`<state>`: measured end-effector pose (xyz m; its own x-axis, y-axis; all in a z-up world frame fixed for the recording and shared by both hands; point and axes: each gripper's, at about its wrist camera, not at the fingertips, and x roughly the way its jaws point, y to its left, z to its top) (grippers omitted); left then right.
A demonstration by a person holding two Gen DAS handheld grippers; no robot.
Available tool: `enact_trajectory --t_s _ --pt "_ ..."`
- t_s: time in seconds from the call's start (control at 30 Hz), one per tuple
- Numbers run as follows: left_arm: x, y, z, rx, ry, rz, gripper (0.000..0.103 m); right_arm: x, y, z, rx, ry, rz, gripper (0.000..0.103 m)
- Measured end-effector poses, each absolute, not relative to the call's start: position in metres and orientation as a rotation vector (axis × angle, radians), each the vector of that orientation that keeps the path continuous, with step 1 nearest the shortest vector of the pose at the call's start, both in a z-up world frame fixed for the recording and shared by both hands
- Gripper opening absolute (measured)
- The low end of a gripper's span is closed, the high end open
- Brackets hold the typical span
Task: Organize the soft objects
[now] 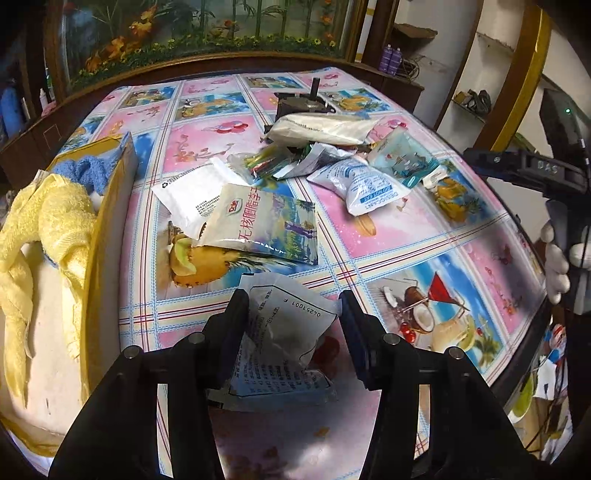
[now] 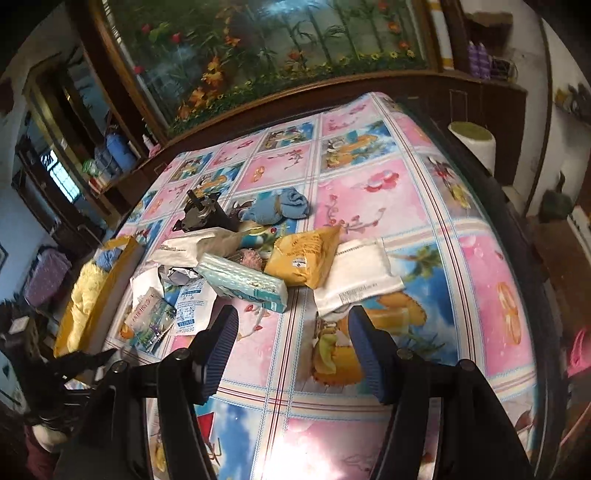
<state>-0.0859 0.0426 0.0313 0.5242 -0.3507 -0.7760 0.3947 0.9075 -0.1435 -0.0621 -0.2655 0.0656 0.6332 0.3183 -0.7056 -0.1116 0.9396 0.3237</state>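
My left gripper (image 1: 293,308) is open, its jaws wide, with a crumpled clear printed packet (image 1: 284,343) lying loose between the fingers, touching the left one. A Dole pouch (image 1: 264,230) and a heap of white and blue packets (image 1: 332,158) lie ahead on the tablecloth. A yellow towel (image 1: 48,221) and blue towel (image 1: 86,171) sit in a cardboard box (image 1: 110,206) at the left. My right gripper (image 2: 291,325) is open and empty above the table, short of a tissue pack (image 2: 243,282), a yellow packet (image 2: 306,256), a white pouch (image 2: 358,277) and a blue cloth (image 2: 284,205).
The table has a glossy patterned cloth (image 2: 369,192). A black metal object (image 2: 201,214) stands behind the heap. A white roll (image 2: 474,142) stands off the table's right edge. A framed flower painting (image 1: 207,33) and dark wooden furniture back the table.
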Motion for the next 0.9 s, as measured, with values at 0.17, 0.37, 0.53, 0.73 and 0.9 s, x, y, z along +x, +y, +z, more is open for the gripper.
enact_trajectory --t_s 0.17,0.37,0.53,0.73,0.9 --pt "-0.1 0.065 0.055 -0.058 0.871 -0.457 0.05 -0.034 -0.217 0.069 -0.064 0.826 0.29 0.062" --pt "-0.114 0.101 0.067 -0.151 0.854 -0.417 0.05 -0.013 -0.18 0.049 -0.25 0.873 0.379 0.061" --pt "-0.121 0.14 0.065 -0.232 0.844 -0.355 0.05 -0.013 -0.182 0.044 -0.197 0.9 0.362 0.011" --pt "-0.13 0.189 0.076 -0.345 0.799 -0.316 0.037 -0.04 -0.206 0.081 -0.031 0.839 0.374 0.01" --pt "-0.134 0.213 0.075 -0.421 0.79 -0.306 0.036 -0.057 -0.193 0.118 0.043 0.783 0.464 0.01"
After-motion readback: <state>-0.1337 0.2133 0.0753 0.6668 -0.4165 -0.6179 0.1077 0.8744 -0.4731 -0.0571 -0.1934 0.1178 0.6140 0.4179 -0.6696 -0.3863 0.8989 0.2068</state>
